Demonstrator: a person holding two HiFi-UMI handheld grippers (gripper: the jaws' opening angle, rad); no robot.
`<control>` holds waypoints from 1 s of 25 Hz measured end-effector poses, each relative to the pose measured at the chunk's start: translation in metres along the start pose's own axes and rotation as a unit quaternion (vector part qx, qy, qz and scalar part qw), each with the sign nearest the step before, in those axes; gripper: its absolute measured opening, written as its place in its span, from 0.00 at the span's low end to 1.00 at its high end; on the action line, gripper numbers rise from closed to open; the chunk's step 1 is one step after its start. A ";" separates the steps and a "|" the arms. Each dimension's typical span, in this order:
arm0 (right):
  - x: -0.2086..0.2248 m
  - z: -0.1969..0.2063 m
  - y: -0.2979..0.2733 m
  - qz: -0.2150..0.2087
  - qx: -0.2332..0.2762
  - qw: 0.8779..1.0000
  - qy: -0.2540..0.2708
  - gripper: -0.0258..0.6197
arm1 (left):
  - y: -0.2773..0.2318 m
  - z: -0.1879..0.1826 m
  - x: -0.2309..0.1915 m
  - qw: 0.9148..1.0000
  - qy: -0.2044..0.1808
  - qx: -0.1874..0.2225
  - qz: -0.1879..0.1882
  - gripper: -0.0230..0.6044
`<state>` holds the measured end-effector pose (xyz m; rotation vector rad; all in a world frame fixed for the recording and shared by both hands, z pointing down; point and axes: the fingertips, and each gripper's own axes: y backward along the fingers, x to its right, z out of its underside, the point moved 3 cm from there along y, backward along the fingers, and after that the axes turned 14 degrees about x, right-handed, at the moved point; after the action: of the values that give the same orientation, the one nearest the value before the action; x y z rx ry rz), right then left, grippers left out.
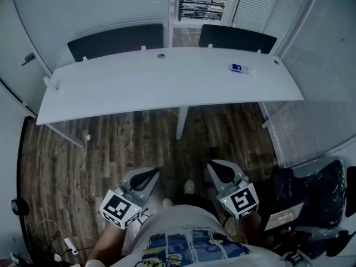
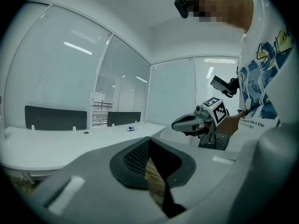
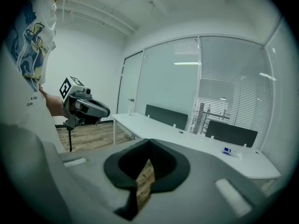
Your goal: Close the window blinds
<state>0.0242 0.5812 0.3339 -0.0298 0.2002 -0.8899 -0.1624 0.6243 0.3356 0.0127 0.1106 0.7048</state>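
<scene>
1. Window blinds (image 1: 201,3) hang at the far side of the room, behind the long white desk (image 1: 167,88). They show in the gap between 2 dark partition panels (image 1: 117,40). The slats in that gap look tilted open, with shapes beyond showing through them.
2. The left gripper (image 1: 149,177) is held low in front of the person's waist. Its jaws are pressed together with nothing between them; only wood floor (image 1: 111,143) shows past the pads.
3. The right gripper (image 1: 219,170) sits beside it at the same height, well apart from the desk. Its jaws also meet at the tips and pinch nothing.
4. By my reading the closing has not begun, and the step in hand is the approach to the blinds.
5. The desk stands between the person and the window, so a reach must go over the desktop or round 1 end of it.
6. I cannot make out a tilt wand or cord from here, as it is too small or hidden. It would be best to get close and find the control before committing either gripper.
7. The chosen jaws should be spread before arriving and should take the thin control squarely between the pads. A steady turn or pull should serve better than a jerk.
8. A small blue-and-white item (image 1: 240,68) lies on the desk's right part, and a reach should stay clear of it.
</scene>
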 end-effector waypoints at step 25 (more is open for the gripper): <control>0.169 0.032 -0.034 -0.028 0.023 0.999 -0.002 0.06 | -0.189 -0.001 -0.032 1.000 -0.022 -0.011 -0.002 0.05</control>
<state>0.1075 0.4274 0.3415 0.0069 0.1760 -0.9498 -0.0647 0.4599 0.3282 0.0075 0.0599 0.7017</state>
